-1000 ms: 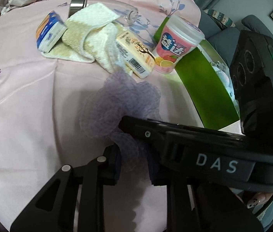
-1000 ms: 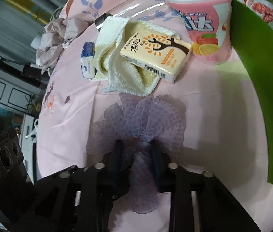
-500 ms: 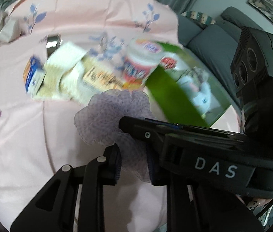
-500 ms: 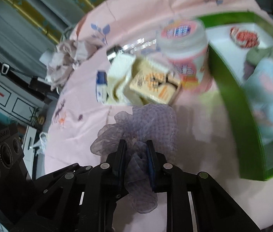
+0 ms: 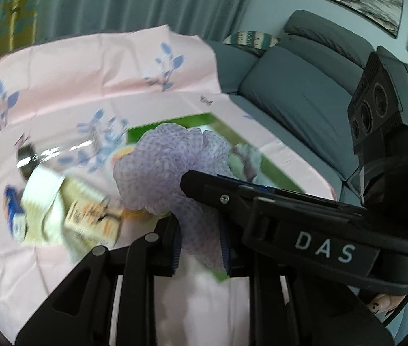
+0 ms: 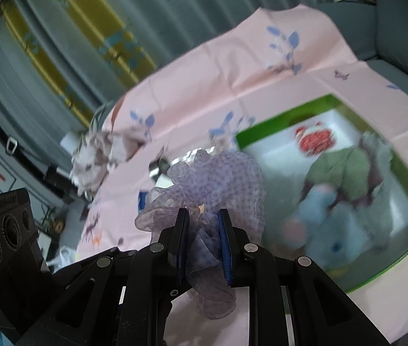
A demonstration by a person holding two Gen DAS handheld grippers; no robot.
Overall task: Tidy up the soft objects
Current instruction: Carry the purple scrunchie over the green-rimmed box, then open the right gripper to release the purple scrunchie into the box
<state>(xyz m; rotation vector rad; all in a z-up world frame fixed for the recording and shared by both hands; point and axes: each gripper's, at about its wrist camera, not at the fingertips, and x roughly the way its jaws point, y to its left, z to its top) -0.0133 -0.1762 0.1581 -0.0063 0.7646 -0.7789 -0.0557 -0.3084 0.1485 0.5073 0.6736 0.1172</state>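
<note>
Left wrist view: left gripper is clamped on the lower tail of a purple mesh scrunchie, both blue-edged pads pressing the fabric. The puffy part of the scrunchie sticks out past the fingertips, off the pink tablecloth and in front of the green box. The right gripper's body crosses the frame from the right, its tip touching the same scrunchie. Left of the scrunchie, blurred: a cream towel, a yellow tissue pack lying against it, a blue-and-white pack at the towel's far left, and a glass bottle with a metal cap behind. A grey sofa sits past the table edge, curtains at the back.

Right wrist view: right gripper is also closed on the scrunchie, fabric bunched between the two pads and hanging out below them. So both claws grip the one scrunchie, which is held in the air between them. To the right, the green box is open, white inside, holding soft things: a green cloth, a light blue plush, and something red and white at the back, all blurred. A crumpled grey-pink cloth lies at the table's far left edge.
</note>
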